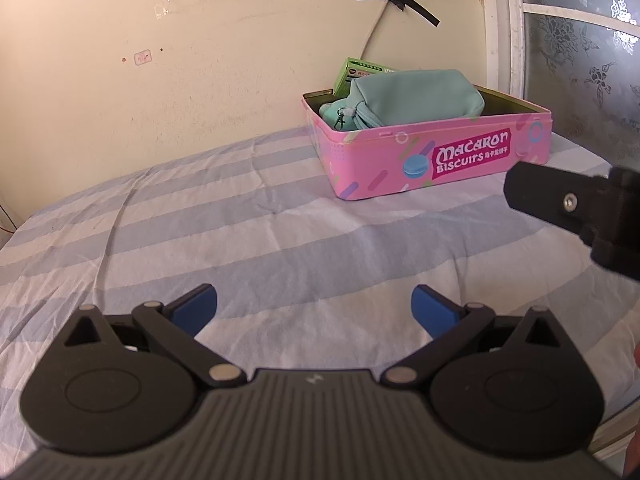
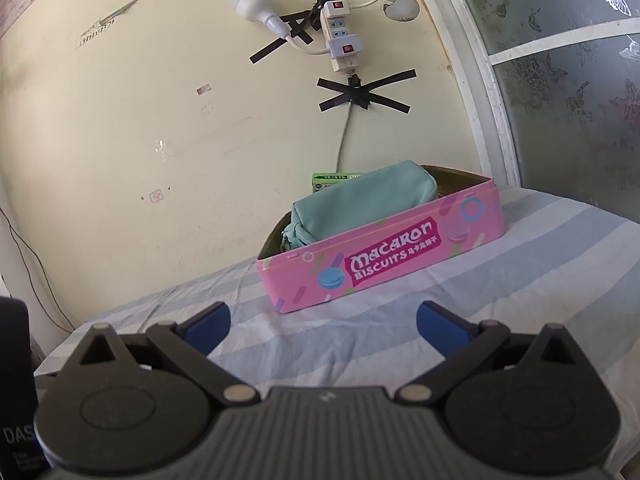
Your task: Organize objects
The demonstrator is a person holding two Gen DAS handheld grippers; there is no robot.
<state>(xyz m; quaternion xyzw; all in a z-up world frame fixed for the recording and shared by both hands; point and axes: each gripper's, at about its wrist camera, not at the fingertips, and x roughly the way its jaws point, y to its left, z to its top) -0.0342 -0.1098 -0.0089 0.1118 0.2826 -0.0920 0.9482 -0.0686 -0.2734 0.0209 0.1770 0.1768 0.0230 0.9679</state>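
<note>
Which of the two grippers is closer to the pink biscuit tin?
Right, it seems. In the left wrist view the right gripper pokes in just beside the pink tin. The left gripper hangs back over the striped sheet, open and well short of it.

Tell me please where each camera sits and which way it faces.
Left wrist: sits on the left claw, jaws open, facing the pink rectangular biscuit tin on the blue-striped bedsheet; the right claw shows at the right edge.
Right wrist: sits on the right claw, jaws open, facing the tin and wall.
Both share the tin, the teal fabric pouch inside it, and the green cardboard box behind.
</note>
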